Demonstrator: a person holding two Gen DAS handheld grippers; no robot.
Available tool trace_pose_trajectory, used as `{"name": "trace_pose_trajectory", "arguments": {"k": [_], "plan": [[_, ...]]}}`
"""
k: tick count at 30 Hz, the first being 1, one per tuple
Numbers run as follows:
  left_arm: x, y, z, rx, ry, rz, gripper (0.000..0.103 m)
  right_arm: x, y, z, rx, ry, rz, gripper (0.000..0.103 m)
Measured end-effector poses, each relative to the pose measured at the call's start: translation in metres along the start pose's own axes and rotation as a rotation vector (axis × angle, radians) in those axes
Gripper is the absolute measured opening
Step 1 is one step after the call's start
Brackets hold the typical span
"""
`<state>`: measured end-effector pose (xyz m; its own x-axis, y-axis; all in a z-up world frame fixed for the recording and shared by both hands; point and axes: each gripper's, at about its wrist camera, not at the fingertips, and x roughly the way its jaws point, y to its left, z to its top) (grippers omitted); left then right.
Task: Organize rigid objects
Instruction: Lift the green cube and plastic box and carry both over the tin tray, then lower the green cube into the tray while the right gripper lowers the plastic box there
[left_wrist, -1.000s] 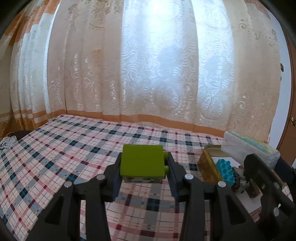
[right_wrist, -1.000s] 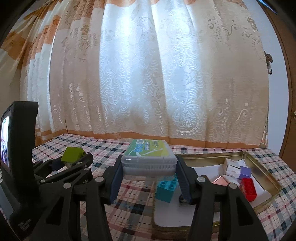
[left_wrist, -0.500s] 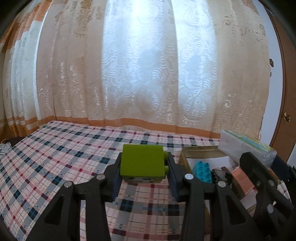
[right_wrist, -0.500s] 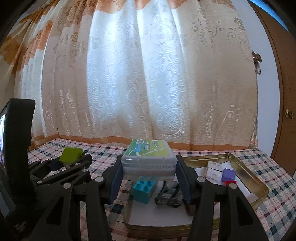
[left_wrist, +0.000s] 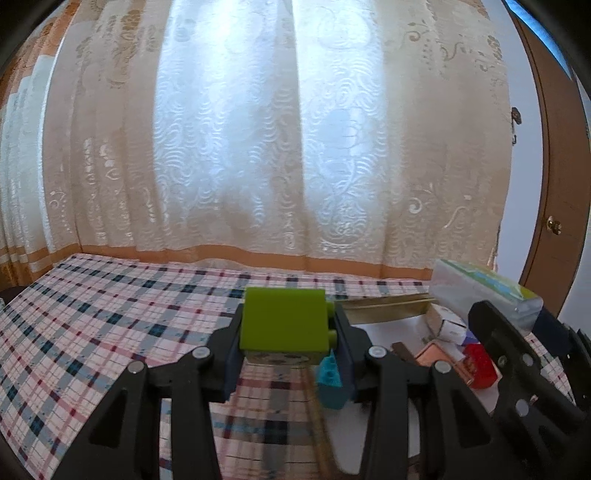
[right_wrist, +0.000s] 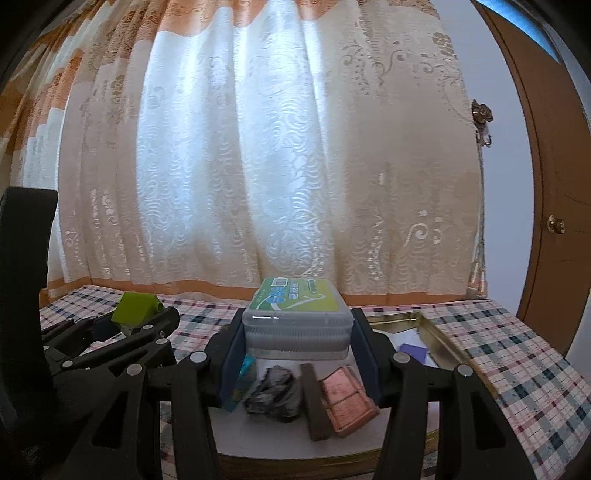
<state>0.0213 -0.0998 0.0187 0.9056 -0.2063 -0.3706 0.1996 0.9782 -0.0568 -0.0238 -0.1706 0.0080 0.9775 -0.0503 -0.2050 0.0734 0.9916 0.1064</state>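
My left gripper (left_wrist: 286, 328) is shut on a lime-green toy brick (left_wrist: 283, 319), held in the air at the left edge of a gold tin tray (left_wrist: 388, 304). From the right wrist view the same green brick (right_wrist: 135, 307) shows at the left. My right gripper (right_wrist: 297, 332) is shut on a clear plastic box with a green label (right_wrist: 297, 319), above the tray (right_wrist: 441, 341). In the left wrist view that box (left_wrist: 484, 291) appears at the right. In the tray lie a turquoise brick (left_wrist: 330, 376), a red brick (left_wrist: 480, 365) and a copper-coloured flat piece (right_wrist: 345, 400).
A checked cloth (left_wrist: 110, 314) covers the table. The tray also holds a dark crumpled lump (right_wrist: 275, 391), a brown strip (right_wrist: 314, 402), a purple block (right_wrist: 415, 349) and a small white box (left_wrist: 445, 323). Curtains hang behind; a brown door (right_wrist: 554, 221) stands at the right.
Both grippers have moved to the right over the table with their loads still held. The tray and its contents have slid leftward in both views and now lie under the fingers.
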Motion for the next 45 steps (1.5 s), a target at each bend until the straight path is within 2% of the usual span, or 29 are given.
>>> {"name": "trace_pose_trajectory", "arguments": {"k": [20,26,31,45], "plan": [[0.03,-0.056,0.001,0.017,0.048,-0.095,0.042,0.018,-0.074,0.002,0.01,0.023,-0.127,0.056],[0.041,-0.07,-0.002,0.029,0.081,-0.109,0.042,0.034,-0.081,0.001,-0.022,0.046,-0.146,0.056],[0.051,-0.075,-0.006,0.027,0.113,-0.111,0.042,0.047,-0.083,0.002,-0.041,0.064,-0.145,0.056],[0.066,-0.084,-0.006,0.031,0.16,-0.101,0.042,0.085,-0.092,0.007,0.005,0.157,-0.064,0.056]]}}
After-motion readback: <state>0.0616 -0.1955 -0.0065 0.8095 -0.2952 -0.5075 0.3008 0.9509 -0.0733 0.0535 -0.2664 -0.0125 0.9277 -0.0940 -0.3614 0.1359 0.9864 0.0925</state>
